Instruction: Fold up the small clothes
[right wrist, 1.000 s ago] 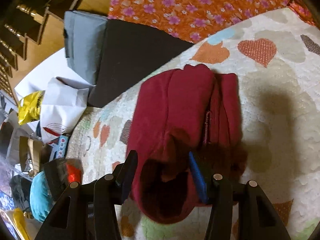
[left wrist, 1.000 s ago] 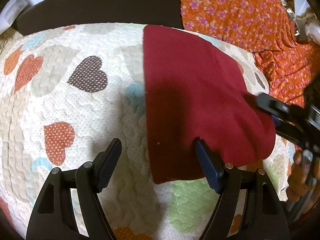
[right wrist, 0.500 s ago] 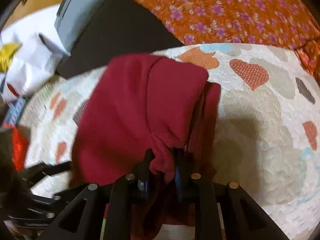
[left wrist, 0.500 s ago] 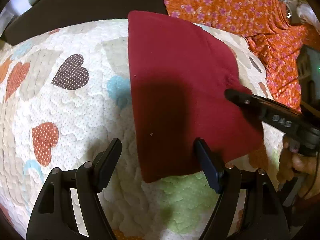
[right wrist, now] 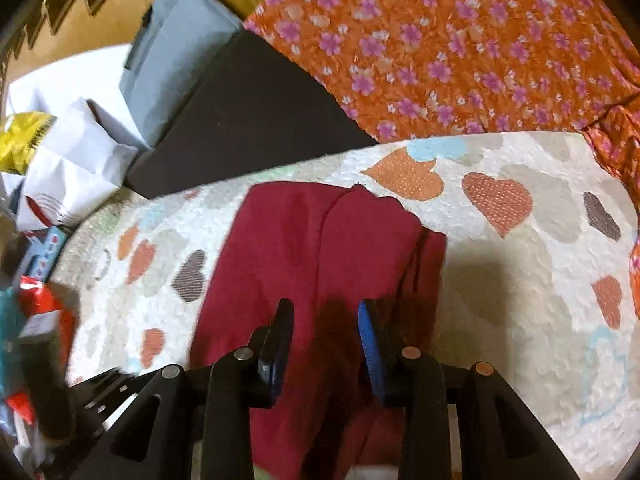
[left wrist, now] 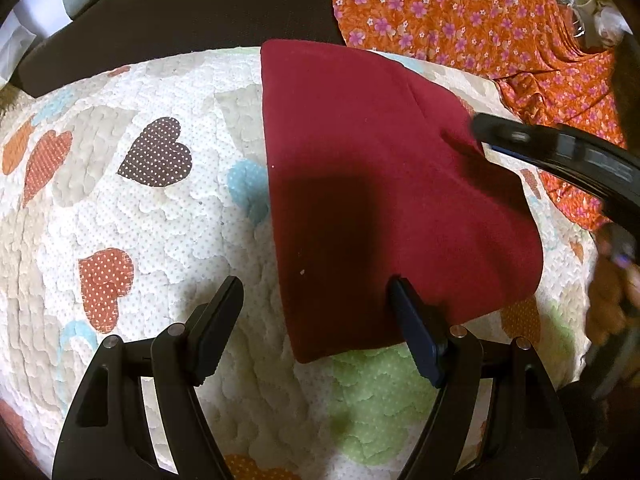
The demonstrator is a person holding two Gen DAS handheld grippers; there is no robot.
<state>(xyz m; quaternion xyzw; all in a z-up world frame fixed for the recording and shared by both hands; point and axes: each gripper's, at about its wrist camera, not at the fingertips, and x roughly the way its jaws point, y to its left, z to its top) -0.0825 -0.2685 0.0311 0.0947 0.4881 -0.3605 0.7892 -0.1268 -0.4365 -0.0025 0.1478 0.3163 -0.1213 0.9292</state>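
A dark red garment [left wrist: 372, 184] lies folded on the heart-patterned quilt [left wrist: 152, 208]. My left gripper [left wrist: 316, 312] is open and empty, its right finger over the garment's near edge. My right gripper [left wrist: 560, 156] reaches in from the right at the garment's right edge. In the right wrist view the garment [right wrist: 320, 260] lies below my right gripper [right wrist: 324, 336], which is open with the cloth showing between its fingers, holding nothing.
An orange flowered cloth [left wrist: 480, 20] lies beyond the quilt, also in the right wrist view [right wrist: 460, 48]. A black cushion [right wrist: 248, 120], a grey bag [right wrist: 176, 52] and white paper bags [right wrist: 68, 168] lie at the far left.
My right gripper was shut on a fold of the red garment half a second ago; it has opened and let the cloth drop flat. The left gripper stayed open.
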